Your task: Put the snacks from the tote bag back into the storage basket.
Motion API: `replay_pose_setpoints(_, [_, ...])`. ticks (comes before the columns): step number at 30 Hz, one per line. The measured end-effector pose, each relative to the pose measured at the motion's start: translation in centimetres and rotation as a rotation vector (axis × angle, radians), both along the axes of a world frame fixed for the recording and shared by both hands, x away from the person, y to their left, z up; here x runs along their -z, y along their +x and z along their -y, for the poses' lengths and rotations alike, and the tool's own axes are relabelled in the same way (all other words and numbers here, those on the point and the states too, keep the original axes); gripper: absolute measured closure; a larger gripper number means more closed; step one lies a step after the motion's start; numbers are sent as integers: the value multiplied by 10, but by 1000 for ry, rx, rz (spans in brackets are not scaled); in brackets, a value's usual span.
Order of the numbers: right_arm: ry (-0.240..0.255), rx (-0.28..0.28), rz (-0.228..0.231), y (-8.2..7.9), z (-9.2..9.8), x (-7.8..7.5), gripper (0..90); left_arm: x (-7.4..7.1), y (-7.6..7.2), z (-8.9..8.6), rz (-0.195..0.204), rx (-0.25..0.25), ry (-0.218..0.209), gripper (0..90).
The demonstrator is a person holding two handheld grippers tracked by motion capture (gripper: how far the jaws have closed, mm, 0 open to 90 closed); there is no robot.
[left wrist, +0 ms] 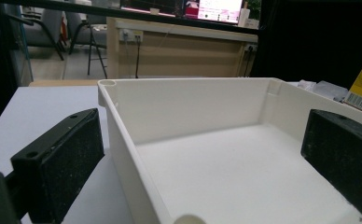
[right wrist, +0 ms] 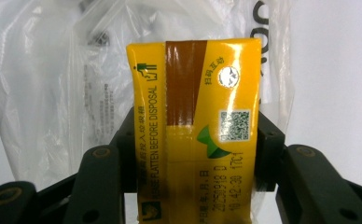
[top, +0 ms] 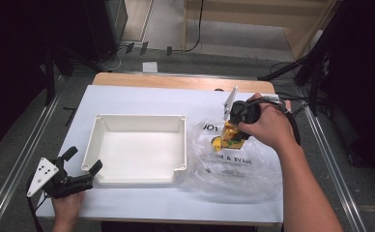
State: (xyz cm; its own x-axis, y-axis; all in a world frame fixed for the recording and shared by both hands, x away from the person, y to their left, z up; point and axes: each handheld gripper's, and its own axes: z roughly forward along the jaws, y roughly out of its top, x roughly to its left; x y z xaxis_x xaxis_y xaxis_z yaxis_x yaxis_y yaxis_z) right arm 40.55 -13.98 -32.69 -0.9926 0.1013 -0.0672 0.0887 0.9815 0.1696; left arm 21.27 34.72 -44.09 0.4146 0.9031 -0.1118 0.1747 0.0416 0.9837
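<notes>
On the white table top point(top: 142, 99), which covers a wooden table whose bare edge shows at the far side, a white tray point(top: 138, 147) sits left of centre and a crumpled clear bag point(top: 234, 166) with black print lies just right of it, touching the tray's right wall. Above the bag, the right gripper point(top: 230, 137) clamps a yellow carton point(top: 232, 135) between its pads; in the right gripper view the carton point(right wrist: 195, 130) stands upright between the black jaws, with a brown strip, a QR code and green marks on its face, and the bag point(right wrist: 53, 84) lies behind it. At the near left corner the left gripper point(top: 82, 161) rests low on the table, jaws wide and holding nothing, straddling the tray's near left corner point(left wrist: 123, 154). Beyond the table lie grey floor, cables, dark stands and light wooden furniture; metal rails run along both sides.
</notes>
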Motion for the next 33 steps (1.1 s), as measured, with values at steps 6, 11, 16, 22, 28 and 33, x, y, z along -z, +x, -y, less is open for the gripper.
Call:
replay_pose_setpoints(6, [18, -1, -6, 3, -9, -7, 522, 0, 0, 0, 0, -1, -2, 0])
replay_pose_setpoints(11, [22, -10, 0, 4, -17, -13, 522, 0, 0, 0, 0, 0, -1, 0])
replay_pose_setpoints(16, [27, -18, -3, 4, -22, -18, 522, 0, 0, -1, 0, 1, -2, 0])
replay_pose_setpoints(22, [30, -32, 0, 4, -29, -22, 522, 0, 0, -1, 0, 2, -3, 0])
replay_pose_setpoints(28, [32, -46, 2, 4, -36, -28, 522, 0, 0, -1, 0, 3, -4, 0])
replay_pose_setpoints(33, [39, -58, 6, 4, -42, -33, 522, 0, 0, -1, -1, 4, -2, 0])
